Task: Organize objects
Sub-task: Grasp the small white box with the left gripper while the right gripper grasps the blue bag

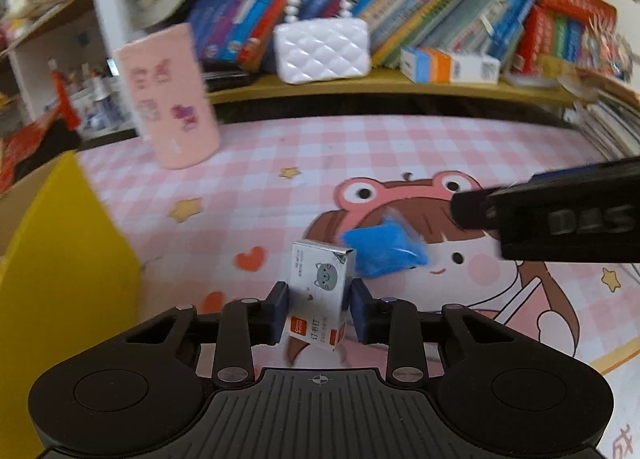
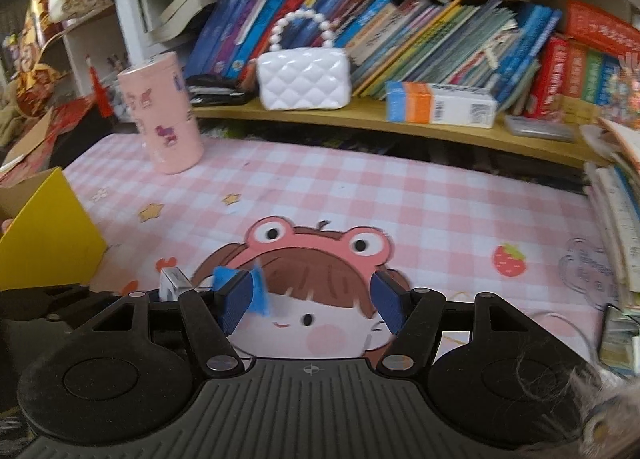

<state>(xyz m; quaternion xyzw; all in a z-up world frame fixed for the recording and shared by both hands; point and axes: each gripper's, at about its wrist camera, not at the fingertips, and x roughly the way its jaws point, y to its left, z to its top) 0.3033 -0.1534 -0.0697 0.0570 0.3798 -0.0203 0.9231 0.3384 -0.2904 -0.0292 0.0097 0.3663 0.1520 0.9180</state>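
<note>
Looking down the left wrist view first: the left gripper (image 1: 319,309) has its blue pads clamped on the two long sides of a small white cardboard staple box with a grey cat printed on it (image 1: 320,293), low over the pink checked cartoon desk mat (image 1: 248,163). Whether the box is lifted clear of the mat, I can't tell. Just behind the box lies a crumpled blue plastic packet (image 1: 384,253), and the other gripper's black body pokes in from the right. A yellow cardboard box (image 1: 64,259) sits at the left edge, probably where stuff goes, and a pink cylindrical tin with stickers (image 1: 172,99) stands further back.

Right wrist view: the right gripper (image 2: 312,303) has its jaws apart with nothing between them, just mat. The blue packet (image 2: 260,291) sits right against the inside of its left pad, and the staple box corner (image 2: 172,281) peeks out beyond that.

My guess on handling: the staple box is light but stiff, with glossy card that could slip, so gripping the flat sides mid-body is right. The packet looks soft and crinkly and wants a centred pinch.
</note>
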